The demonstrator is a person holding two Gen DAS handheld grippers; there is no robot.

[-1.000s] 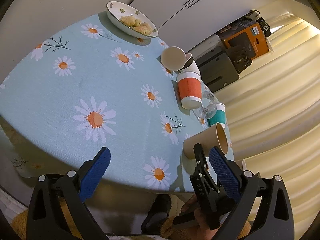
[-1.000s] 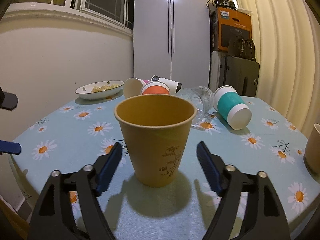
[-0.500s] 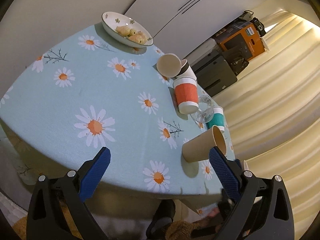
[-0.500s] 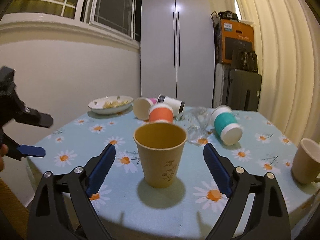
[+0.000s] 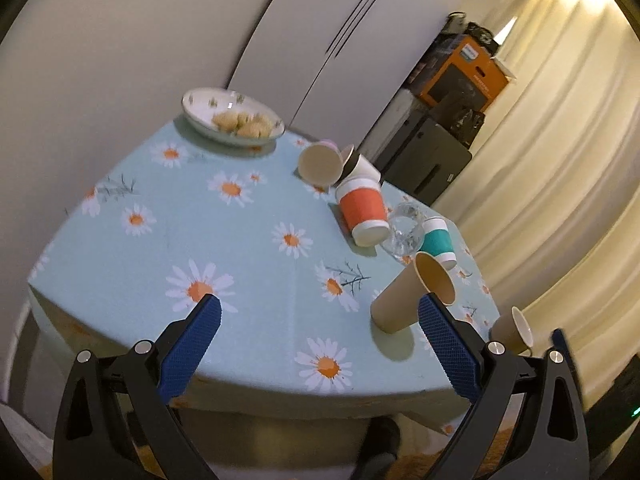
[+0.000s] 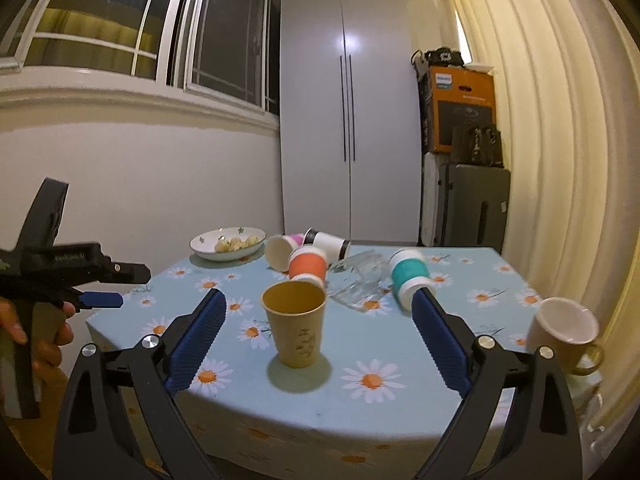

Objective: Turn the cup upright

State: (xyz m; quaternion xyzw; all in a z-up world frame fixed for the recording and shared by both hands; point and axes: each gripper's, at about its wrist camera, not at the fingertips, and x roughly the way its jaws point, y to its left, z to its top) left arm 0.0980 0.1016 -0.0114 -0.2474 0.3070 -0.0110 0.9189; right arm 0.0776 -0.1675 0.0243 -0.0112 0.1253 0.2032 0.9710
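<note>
A brown paper cup (image 6: 295, 325) stands upright on the daisy tablecloth near the table's front edge; it also shows in the left wrist view (image 5: 412, 297). My right gripper (image 6: 318, 338) is open and empty, pulled back off the table with the cup between its jaws at a distance. My left gripper (image 5: 320, 346) is open and empty, held off the table's near edge; it also shows at the left of the right wrist view (image 6: 100, 300).
Behind the brown cup lie an orange cup (image 6: 307, 266), a teal cup (image 6: 407, 278), a clear glass (image 6: 360, 280), a beige cup (image 6: 280, 253) and a white-black cup (image 6: 326, 242). A bowl of food (image 6: 227, 243) stands at the back left. A cream mug (image 6: 562, 330) stands at the right edge.
Both grippers have drawn back from the table. The right gripper has moved away from the upright brown cup, which stays standing. The jaws remain open.
</note>
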